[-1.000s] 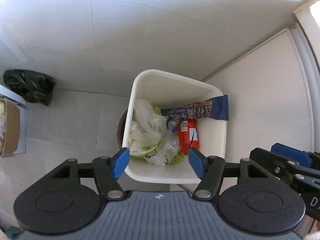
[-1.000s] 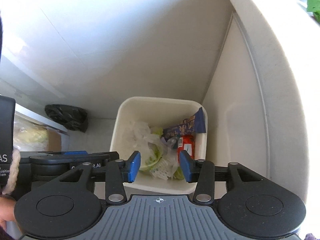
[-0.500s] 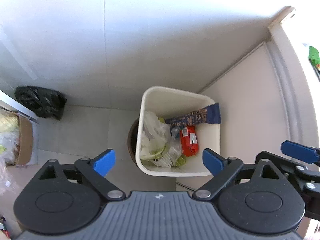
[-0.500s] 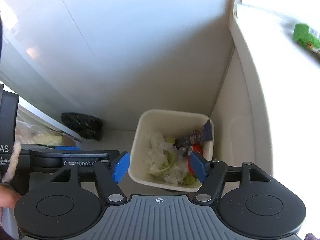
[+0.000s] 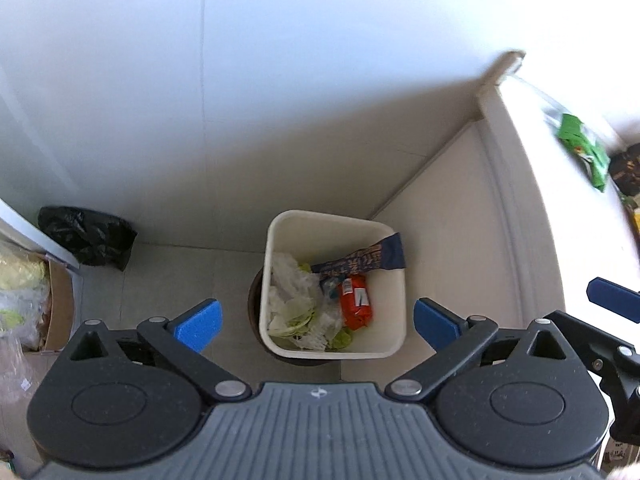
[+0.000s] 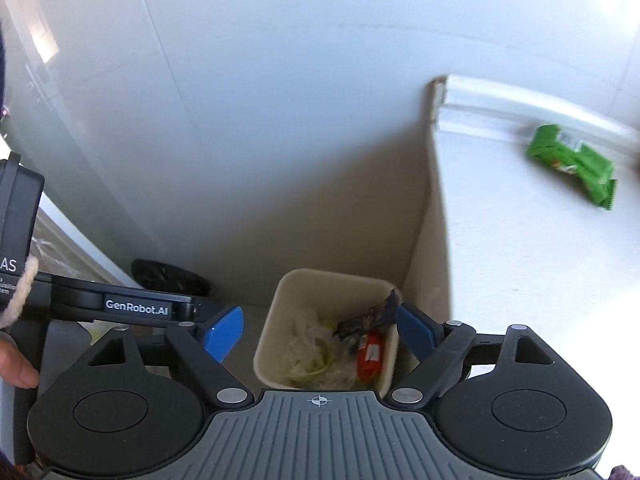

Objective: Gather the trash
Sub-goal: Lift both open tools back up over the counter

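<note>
Both hand-held grippers sit higher than a second ago: the bin looks smaller in each view, and more wall and white surface show. Jaws on both have just been opening, with nothing between them.

Left wrist view. Left hand-held gripper [image 5: 316, 322] points steeply down, blue pads spread very wide, holding nothing. Below, framed between the pads, a white square bin [image 5: 394, 320] stands on the floor in a corner, against a wall and a white cabinet side. Inside the bin: crumpled clear plastic [image 5: 290, 288] with pale green scraps on the left, a red wrapper [image 5: 356, 302] at centre right, and a dark blue wrapper [image 5: 360, 261] lying across the top with one end up on the right rim. A black bag [image 5: 86, 238] lies on the floor well to the left by the wall. A cardboard box [image 5: 60, 304] with pale contents is at the left edge. Up on the white surface [image 5: 532, 184] at right lies a green packet [image 5: 580, 148], blurred. One blue pad of the right hand-held gripper shows at the right edge.

Right wrist view. Right hand-held gripper [image 6: 320, 330] also aims down, pads wide apart and empty. Same bin seen beneath, same trash in it. Left hand-held gripper's body, marked GenRobot.AI, crosses in from the left, with a hand [image 6: 14, 364] on its handle. Green packet lies on the white surface at upper right, well apart from the bin.
</note>
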### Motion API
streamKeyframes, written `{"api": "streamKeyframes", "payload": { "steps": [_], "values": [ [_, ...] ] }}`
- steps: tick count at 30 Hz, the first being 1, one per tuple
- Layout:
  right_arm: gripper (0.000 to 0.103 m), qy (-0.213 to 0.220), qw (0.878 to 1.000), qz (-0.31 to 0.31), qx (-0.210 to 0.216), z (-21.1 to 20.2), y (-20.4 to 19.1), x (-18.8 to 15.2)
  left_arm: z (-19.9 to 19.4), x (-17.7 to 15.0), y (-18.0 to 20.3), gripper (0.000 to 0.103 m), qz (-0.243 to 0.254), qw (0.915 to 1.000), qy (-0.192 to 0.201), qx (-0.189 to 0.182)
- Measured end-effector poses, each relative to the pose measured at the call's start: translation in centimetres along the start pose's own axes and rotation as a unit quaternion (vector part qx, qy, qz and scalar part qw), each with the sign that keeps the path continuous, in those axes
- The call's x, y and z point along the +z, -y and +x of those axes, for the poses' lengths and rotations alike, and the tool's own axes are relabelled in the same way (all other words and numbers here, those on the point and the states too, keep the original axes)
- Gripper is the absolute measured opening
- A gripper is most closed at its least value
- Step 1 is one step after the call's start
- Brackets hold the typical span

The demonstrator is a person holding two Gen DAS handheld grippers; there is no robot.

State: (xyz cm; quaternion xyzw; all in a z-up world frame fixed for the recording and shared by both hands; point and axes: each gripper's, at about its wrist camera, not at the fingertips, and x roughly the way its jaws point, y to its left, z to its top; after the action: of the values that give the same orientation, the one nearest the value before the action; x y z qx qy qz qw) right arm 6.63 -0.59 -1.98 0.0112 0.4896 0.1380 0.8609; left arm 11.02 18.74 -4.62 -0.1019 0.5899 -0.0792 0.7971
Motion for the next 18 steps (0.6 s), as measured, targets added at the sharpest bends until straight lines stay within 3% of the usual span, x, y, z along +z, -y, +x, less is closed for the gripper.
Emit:
{"api": "streamKeyframes", "payload": {
  "steps": [10,18],
  "values": [
    [0.089,0.038,0.997,0.012,-0.068,-3.3,4.9,-2.2,-1.3,0.1,5.4,0.102,0.055,0.9978,0.018,-0.032],
    [0.092,0.057,0.988,0.071,-0.124,-5.6,11.5,-4.2,-1.6,0.1,11.4,0.102,0.121,0.9905,0.033,-0.056]
  ]
}}
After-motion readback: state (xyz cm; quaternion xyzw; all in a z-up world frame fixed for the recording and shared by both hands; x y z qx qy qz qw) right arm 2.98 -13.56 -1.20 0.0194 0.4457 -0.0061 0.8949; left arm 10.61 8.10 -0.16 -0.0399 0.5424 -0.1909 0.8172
